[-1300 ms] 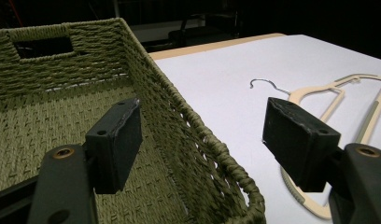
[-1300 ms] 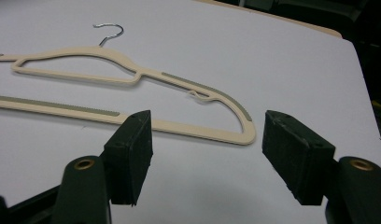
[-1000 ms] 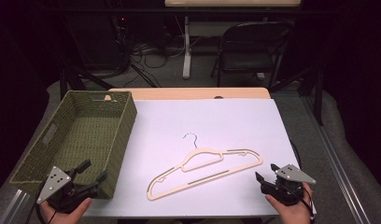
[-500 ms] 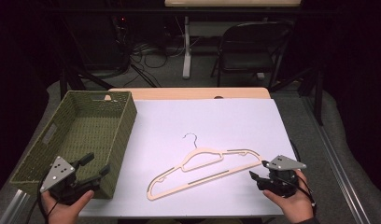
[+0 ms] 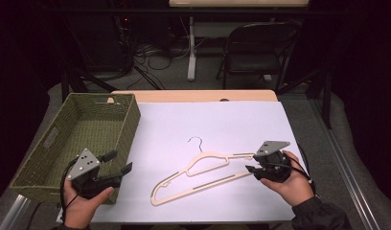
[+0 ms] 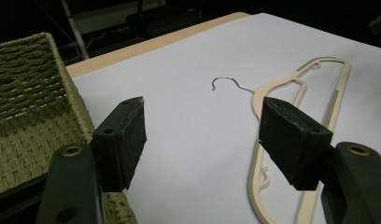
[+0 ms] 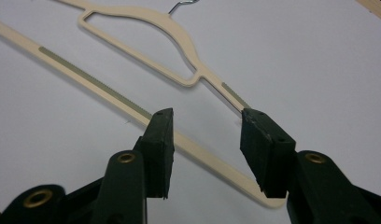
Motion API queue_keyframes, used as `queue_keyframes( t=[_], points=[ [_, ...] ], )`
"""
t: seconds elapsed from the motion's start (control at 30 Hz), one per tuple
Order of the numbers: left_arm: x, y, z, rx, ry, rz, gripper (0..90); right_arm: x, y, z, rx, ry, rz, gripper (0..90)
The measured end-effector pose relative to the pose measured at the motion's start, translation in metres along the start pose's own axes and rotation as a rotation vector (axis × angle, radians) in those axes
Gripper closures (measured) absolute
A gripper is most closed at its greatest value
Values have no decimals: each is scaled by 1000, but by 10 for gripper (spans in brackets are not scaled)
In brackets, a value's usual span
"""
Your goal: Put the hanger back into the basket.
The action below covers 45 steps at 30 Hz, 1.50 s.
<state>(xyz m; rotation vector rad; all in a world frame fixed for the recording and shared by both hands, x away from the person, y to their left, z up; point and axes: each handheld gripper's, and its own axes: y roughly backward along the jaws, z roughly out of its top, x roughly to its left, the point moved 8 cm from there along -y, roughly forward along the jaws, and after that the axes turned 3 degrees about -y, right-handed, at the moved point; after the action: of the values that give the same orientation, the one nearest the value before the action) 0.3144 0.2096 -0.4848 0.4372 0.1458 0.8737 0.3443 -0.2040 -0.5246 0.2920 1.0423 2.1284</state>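
The left hand-held gripper [image 5: 120, 163] sat low at the near left, gripped from below by the left hand [image 5: 83, 203], its grey plate tilted upward and its jaws standing wide with nothing between the pads. The right hand-held gripper [image 5: 251, 169] was cradled in the right hand [image 5: 292, 179] at the near right (a dark sleeve showed at the wrist), pointing leftward. Its jaws had just been closing, though the pads pressed on nothing.

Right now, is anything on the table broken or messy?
Nothing looks broken or spilled. The cream hanger lies flat and slanted on the white sheet, the green basket sits upright beside it, and the right gripper reaches for the hanger's end.
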Motion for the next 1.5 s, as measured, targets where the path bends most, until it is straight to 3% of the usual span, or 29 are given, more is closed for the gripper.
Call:
queue_keyframes(
  t=[0.07,0.17,0.23,0.3,0.5,0.53,0.57,0.87,1.27,1.37,1.5],
  points=[
    [0,-1,2,0,5,-2,321,3,-5,5,40,77,20,572],
    [-2,-4,4,0,6,-8,321,6,-10,10,74,140,42,584],
    [-2,-4,4,3,6,-11,321,6,-11,11,86,150,48,585],
    [-3,-7,4,9,9,-14,321,7,-13,14,130,188,57,575],
    [-2,-11,7,10,14,-20,321,10,-15,23,164,213,109,562],
    [-2,-12,8,9,17,-21,321,9,-14,25,185,214,109,559],
    [-2,-14,9,9,18,-25,320,10,-17,29,198,221,148,559],
    [-5,-20,10,18,13,-36,320,12,-28,44,319,257,218,517],
    [-5,-14,7,6,23,-41,321,12,-50,61,406,309,235,480],
    [-6,-15,7,8,22,-47,321,17,-57,63,437,353,263,507],
    [-8,-17,6,13,20,-57,321,23,-65,63,466,385,257,509]
  ],
)
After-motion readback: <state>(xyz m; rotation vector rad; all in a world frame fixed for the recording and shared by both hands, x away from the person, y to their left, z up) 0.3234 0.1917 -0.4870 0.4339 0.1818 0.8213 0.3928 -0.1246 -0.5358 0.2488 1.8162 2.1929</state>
